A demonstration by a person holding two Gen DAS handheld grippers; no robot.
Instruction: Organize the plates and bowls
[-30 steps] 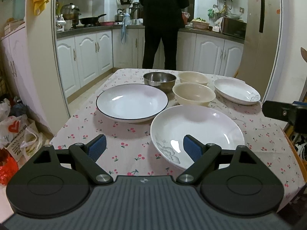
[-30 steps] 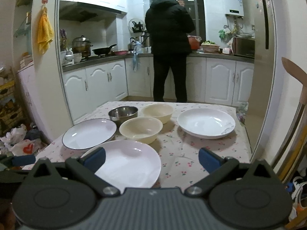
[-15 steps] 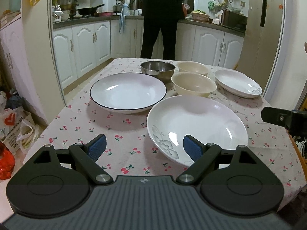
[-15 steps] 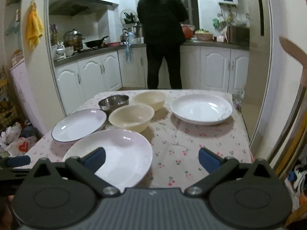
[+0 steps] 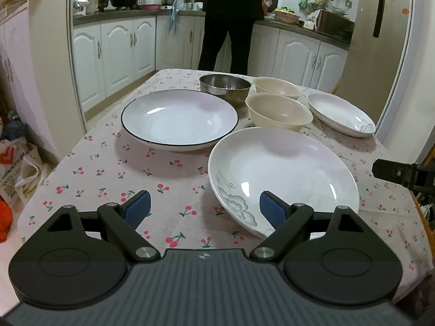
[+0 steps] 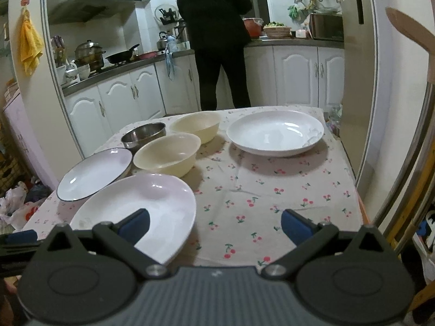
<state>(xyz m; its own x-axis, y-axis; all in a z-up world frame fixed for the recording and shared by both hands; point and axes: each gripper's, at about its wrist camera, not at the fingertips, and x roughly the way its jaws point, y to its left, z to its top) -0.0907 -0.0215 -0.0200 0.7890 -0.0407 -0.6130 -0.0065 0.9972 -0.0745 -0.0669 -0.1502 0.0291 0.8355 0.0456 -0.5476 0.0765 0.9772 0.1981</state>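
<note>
On the tabletop [image 5: 114, 168], covered by a cherry-print cloth, 3 plates and 3 bowls lay spread in a loose arc, none stacked, so the sorting looked not yet begun. The left gripper [image 5: 204, 207] hung low over the near edge with its blue-padded fingers [image 5: 137, 210] apart and empty; the wide white plate with a grey cloud motif [image 5: 282, 174] sat at its 1 o'clock, the right finger overlapping that plate's near rim in the view, though contact could not be confirmed. The white plate with a thin black rim [image 5: 179, 118] lay at 11 o'clock. Behind them at 12 o'clock stood the round stainless-steel bowl [image 5: 225, 87] and 2 cream plastic bowls [image 5: 278, 111], close together, probably easy to nest. The right gripper [image 6: 215, 224] also had its fingers spread wide, holding nothing, with the white plate bearing a faint grey pattern [image 6: 275, 133] at its 1 o'clock. A person in dark clothes [image 6: 217, 27] stood at the kitchen counter beyond.
</note>
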